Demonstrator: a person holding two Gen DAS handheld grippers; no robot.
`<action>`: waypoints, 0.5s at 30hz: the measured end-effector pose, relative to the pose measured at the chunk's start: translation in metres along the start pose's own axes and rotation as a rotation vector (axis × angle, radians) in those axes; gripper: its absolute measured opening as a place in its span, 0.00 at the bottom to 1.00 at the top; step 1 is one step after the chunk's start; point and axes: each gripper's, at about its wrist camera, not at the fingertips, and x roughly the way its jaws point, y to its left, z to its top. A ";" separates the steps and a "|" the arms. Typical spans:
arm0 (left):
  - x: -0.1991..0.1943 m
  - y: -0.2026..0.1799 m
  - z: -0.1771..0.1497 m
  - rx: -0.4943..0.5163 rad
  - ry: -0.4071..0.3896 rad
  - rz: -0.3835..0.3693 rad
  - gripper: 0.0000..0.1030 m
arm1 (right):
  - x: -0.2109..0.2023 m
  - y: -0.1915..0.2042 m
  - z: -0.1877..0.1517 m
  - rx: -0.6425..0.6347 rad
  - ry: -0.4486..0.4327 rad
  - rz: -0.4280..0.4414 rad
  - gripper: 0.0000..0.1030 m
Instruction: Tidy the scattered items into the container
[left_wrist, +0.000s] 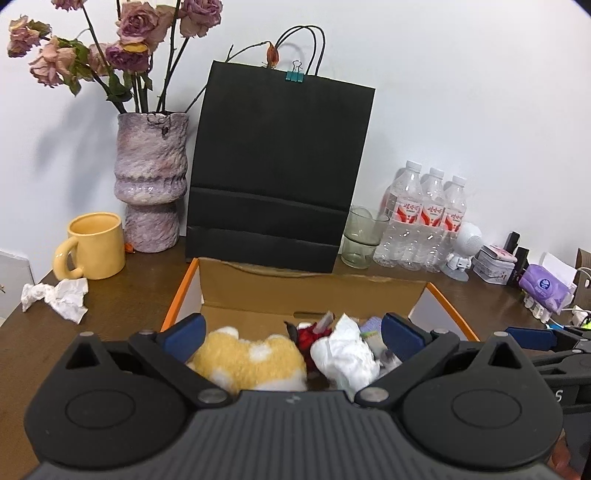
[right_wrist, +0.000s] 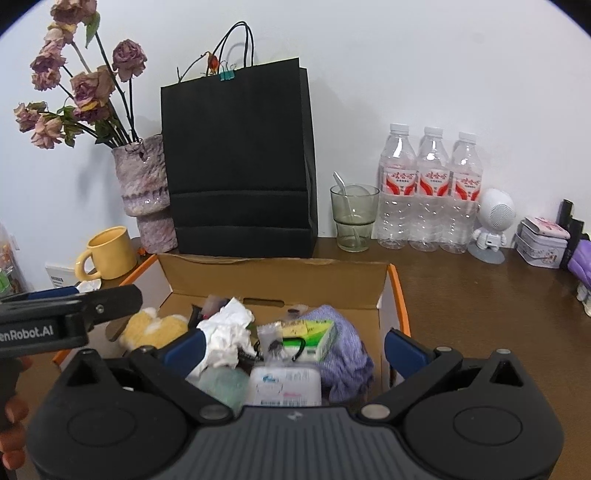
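The crumpled tissue (left_wrist: 59, 297) is the one loose scrap visible outside the box: it lies on the counter (left_wrist: 122, 295) ahead and well off to the left of the left claw (left_wrist: 293, 334), just in front of the yellow mug (left_wrist: 94, 245), its ragged length running roughly across the view. The left claw is spread wide and holds nothing, hanging over the cardboard box (left_wrist: 314, 288), where a plush toy (left_wrist: 251, 360) and another tissue wad (left_wrist: 345, 354) already sit. The right claw (right_wrist: 293, 345), likewise spread and empty, hovers over the box's right half, farther from the scrap. So the left claw is probably the one to reach, swinging left and forward past the box's orange-edged wall.
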 end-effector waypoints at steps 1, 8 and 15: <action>-0.005 -0.001 -0.002 0.000 0.003 0.001 1.00 | -0.005 0.001 -0.002 -0.001 0.002 -0.003 1.00; -0.046 0.002 -0.016 -0.010 0.008 0.002 1.00 | -0.044 0.011 -0.017 -0.009 -0.016 -0.008 1.00; -0.080 0.004 -0.032 -0.021 0.029 0.008 1.00 | -0.079 0.024 -0.037 -0.010 -0.022 -0.002 1.00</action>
